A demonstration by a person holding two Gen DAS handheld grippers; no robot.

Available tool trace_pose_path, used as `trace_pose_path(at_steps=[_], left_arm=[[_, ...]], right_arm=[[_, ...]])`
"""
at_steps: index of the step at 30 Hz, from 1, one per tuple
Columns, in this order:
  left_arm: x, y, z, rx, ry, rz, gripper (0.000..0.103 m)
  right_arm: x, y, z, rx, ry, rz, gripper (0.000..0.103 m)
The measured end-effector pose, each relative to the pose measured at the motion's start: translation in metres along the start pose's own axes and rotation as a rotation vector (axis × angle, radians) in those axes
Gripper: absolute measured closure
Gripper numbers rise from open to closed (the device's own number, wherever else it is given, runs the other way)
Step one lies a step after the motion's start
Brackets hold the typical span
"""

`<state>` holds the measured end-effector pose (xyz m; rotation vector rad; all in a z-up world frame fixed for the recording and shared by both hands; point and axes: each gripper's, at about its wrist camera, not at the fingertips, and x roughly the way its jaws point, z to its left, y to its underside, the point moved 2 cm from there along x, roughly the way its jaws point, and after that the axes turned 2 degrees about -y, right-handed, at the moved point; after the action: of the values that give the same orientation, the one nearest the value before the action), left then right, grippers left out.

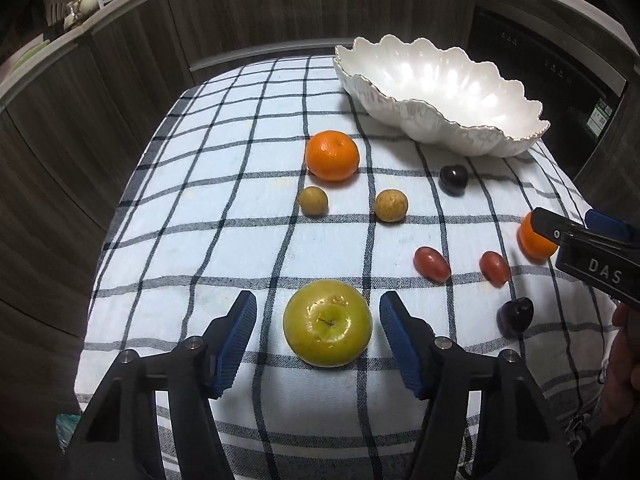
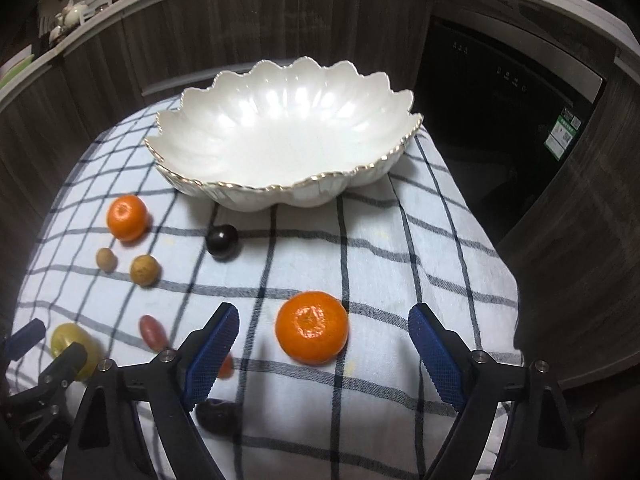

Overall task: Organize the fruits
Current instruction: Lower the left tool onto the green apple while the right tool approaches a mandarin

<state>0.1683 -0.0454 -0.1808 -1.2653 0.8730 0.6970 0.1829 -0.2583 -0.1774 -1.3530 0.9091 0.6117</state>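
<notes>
The left hand-held gripper (image 1: 318, 326) stands spread around the green apple (image 1: 328, 323), a blue pad on either side with a clear gap to the skin; nothing is pinched yet. The right hand-held gripper (image 2: 323, 340) is spread wider, its pads flanking the near mandarin (image 2: 311, 327), also without contact. Both fruits rest on the checked cloth (image 1: 224, 240) over the desk; the scalloped white bowl (image 2: 224, 196) sits empty at the far end, just beyond the dark plum (image 2: 222, 241).

Still scattered on the cloth: a 2nd mandarin (image 1: 332, 155), 2 small tan round fruits (image 1: 314, 200) (image 1: 391, 205), 2 red grape tomatoes (image 1: 432, 264) (image 1: 495, 267) and another dark plum (image 1: 515, 317).

To do this well, I'd say each pad pair should come level with the fruit's widest girth before closing; close gently, since the apple is glossy and may squirt forward; lift straight up, then carry over the gilt rim and set down low, not drop, as the bowl looks fragile; keep the 2 grippers apart above the bowl.
</notes>
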Motion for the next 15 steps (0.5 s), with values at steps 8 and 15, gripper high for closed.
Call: trace_pose_path(at_steps=[8, 15], left_arm=[[0.011, 0.002, -0.001, -0.002, 0.028, 0.029, 0.043], [0.021, 0.005, -0.001, -0.012, 0.047, 0.063, 0.055]], right_arm=[[0.020, 0.001, -0.001, 0.004, 0.001, 0.035, 0.024], [0.032, 0.003, 0.001, -0.003, 0.007, 0.062, 0.035]])
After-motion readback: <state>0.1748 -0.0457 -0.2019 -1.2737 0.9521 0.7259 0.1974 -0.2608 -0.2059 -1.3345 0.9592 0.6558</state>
